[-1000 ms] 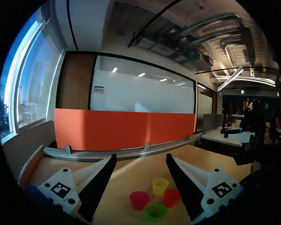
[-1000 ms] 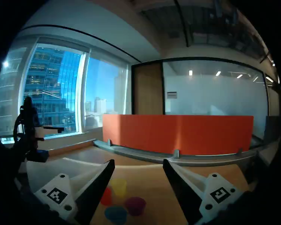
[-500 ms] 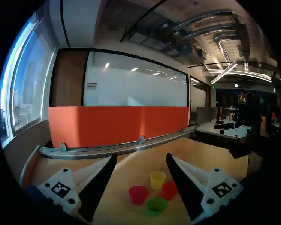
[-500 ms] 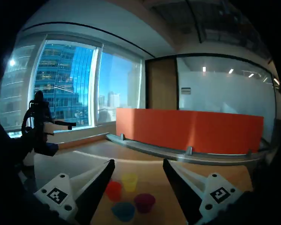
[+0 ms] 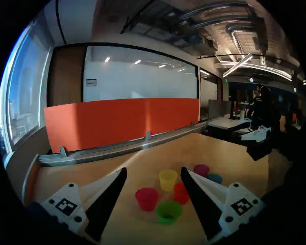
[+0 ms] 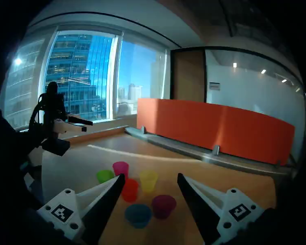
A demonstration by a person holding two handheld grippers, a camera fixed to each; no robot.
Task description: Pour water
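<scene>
left gripper point(image 5: 152, 169) and right gripper point(image 6: 149, 175) both wide open, holding nothing, hovering short of the cups point(image 5: 168, 179) bunched on the table point(image 5: 226, 155), one from each side, my guess lining up a pick (can't tell which cup has water).

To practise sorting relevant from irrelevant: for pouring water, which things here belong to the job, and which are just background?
Job: yellow cup, green cup, red cup, pink cup, magenta cup, blue cup, left hand-held gripper, right hand-held gripper.
Background: orange partition, window, ceiling pipes.
</scene>
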